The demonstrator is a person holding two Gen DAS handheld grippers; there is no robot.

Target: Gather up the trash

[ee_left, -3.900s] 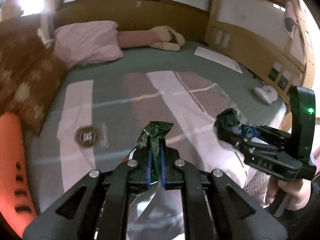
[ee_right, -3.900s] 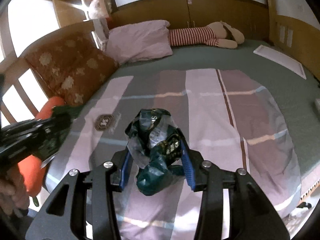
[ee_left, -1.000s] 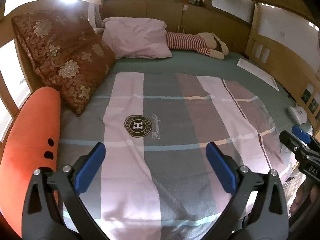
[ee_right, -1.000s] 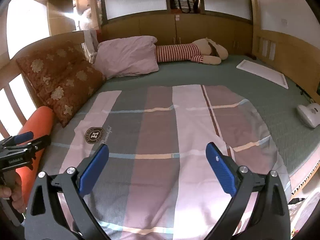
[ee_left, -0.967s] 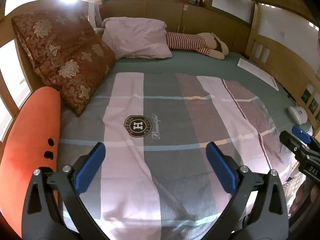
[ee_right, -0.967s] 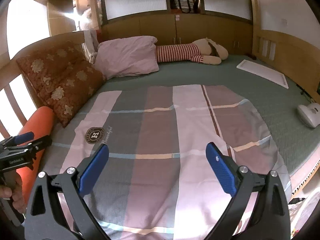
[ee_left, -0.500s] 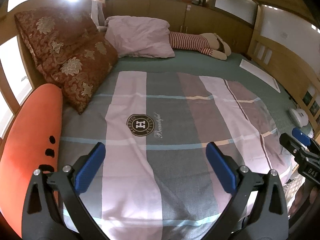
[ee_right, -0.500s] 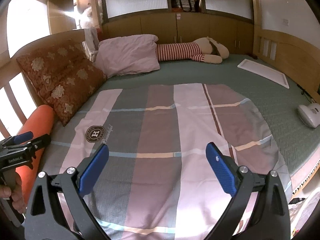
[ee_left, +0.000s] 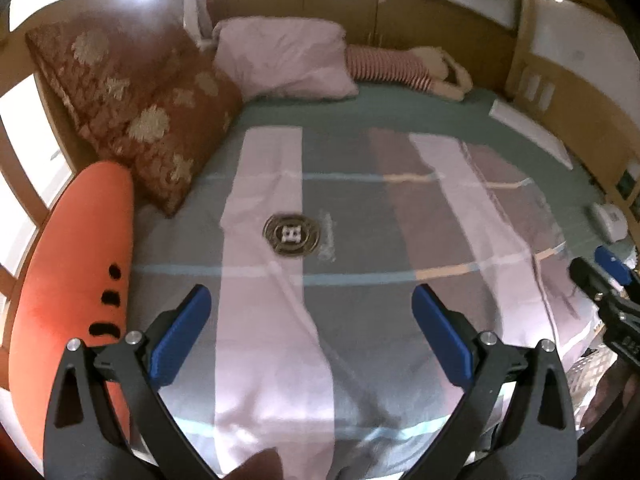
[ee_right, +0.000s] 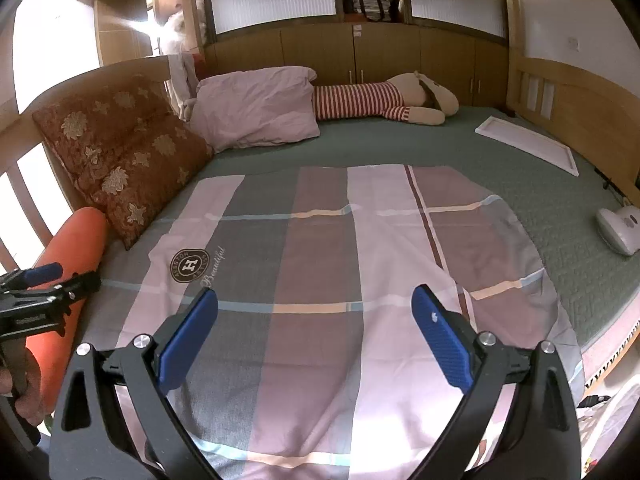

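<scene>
No trash shows in either view. My left gripper is open and empty, its blue pads wide apart above the striped quilt near the bed's front edge. My right gripper is also open and empty above the same quilt. The right gripper shows at the right edge of the left wrist view. The left gripper shows at the left edge of the right wrist view.
An orange bolster lies along the bed's left side beside brown floral cushions. A pink pillow and a striped plush toy lie at the headboard. A white panel and a white handheld device lie on the right.
Both grippers held dark green wrappers 3.9 s ago and are now open and empty. In the last second the left view has shifted and blurred; the right gripper has barely moved.
</scene>
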